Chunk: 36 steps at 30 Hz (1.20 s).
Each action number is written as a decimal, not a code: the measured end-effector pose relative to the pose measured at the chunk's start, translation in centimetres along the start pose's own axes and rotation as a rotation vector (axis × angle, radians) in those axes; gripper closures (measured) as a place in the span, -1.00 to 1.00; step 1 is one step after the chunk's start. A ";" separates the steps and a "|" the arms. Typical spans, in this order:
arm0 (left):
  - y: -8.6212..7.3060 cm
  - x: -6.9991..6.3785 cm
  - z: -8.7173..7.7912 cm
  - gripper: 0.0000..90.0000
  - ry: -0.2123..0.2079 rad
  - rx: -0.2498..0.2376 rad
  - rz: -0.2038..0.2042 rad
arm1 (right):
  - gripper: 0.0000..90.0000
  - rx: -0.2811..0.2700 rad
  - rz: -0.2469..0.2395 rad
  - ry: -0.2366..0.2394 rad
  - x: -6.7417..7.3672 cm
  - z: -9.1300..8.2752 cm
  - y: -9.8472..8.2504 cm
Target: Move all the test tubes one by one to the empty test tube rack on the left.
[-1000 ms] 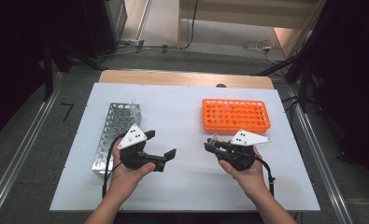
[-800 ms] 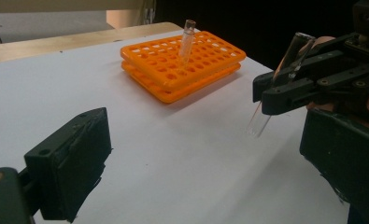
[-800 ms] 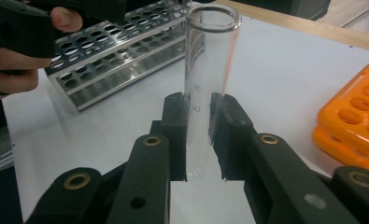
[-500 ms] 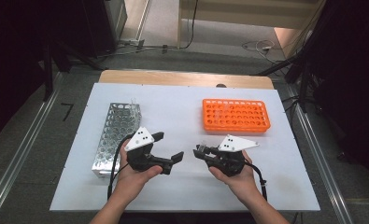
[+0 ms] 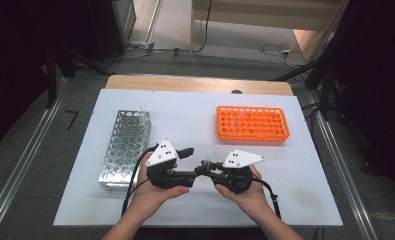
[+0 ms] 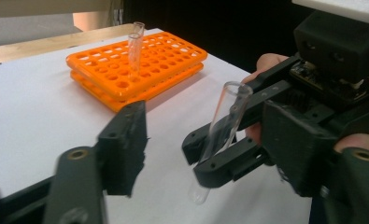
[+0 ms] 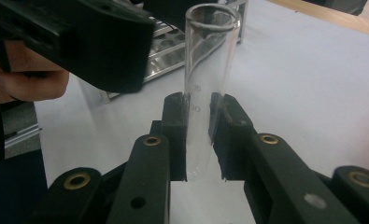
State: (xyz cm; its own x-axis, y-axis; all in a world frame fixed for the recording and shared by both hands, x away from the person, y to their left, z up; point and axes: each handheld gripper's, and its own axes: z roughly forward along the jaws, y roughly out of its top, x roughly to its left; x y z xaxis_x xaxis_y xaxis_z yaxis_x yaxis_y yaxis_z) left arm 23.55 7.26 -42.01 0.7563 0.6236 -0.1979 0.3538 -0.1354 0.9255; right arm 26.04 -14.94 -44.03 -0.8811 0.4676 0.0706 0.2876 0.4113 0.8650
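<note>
My right gripper [image 7: 198,135] is shut on a clear glass test tube [image 7: 205,88], held upright by its lower half. In the high view, the right gripper [image 5: 205,167] meets my left gripper [image 5: 189,163] near the table's front middle. The left gripper stands open, one jaw on either side of the tube [image 6: 222,130] without touching it. An orange tube rack [image 5: 252,123] lies at the back right, with one glass tube [image 6: 135,44] standing in it. A metal tube rack [image 5: 125,147] lies at the left.
The white table top [image 5: 200,115] has free room between the two racks. A wooden strip [image 5: 200,82] runs along the far edge. Metal rails [image 5: 30,160] flank the table, and cables lie on the floor beyond.
Both hands have moved inward toward each other at the table's front. The right gripper's tube now stands between the left gripper's open jaws.
</note>
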 end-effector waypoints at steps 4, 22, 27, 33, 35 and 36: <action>0.0 -0.4 0.2 0.07 -0.021 0.007 0.024 | 0.64 0.008 -0.010 0.008 0.4 0.3 0.0; 0.0 -0.8 0.3 0.62 -0.029 0.005 0.067 | 0.65 0.014 -0.022 0.028 1.1 0.6 0.2; 0.0 -0.8 0.3 0.66 -0.023 -0.002 0.071 | 0.64 0.011 -0.025 0.028 1.1 0.5 0.3; 0.1 -0.7 0.2 0.67 -0.015 -0.002 0.084 | 0.62 0.012 -0.025 0.036 1.0 0.5 0.3; 0.2 -0.7 0.2 0.67 -0.003 -0.003 0.081 | 0.45 0.017 -0.025 0.042 1.1 0.6 0.3; 0.2 -0.6 0.1 0.67 0.000 -0.005 0.079 | 0.34 0.019 -0.027 0.044 1.1 0.6 0.3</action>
State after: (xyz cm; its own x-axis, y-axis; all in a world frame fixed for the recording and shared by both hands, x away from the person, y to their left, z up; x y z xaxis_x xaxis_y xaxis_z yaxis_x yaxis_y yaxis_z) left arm 23.28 6.77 -41.73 0.7815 0.6114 -0.1243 0.2906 -0.1804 0.9397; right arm 25.38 -13.83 -43.97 -0.9044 0.4211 0.0695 0.2699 0.4382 0.8574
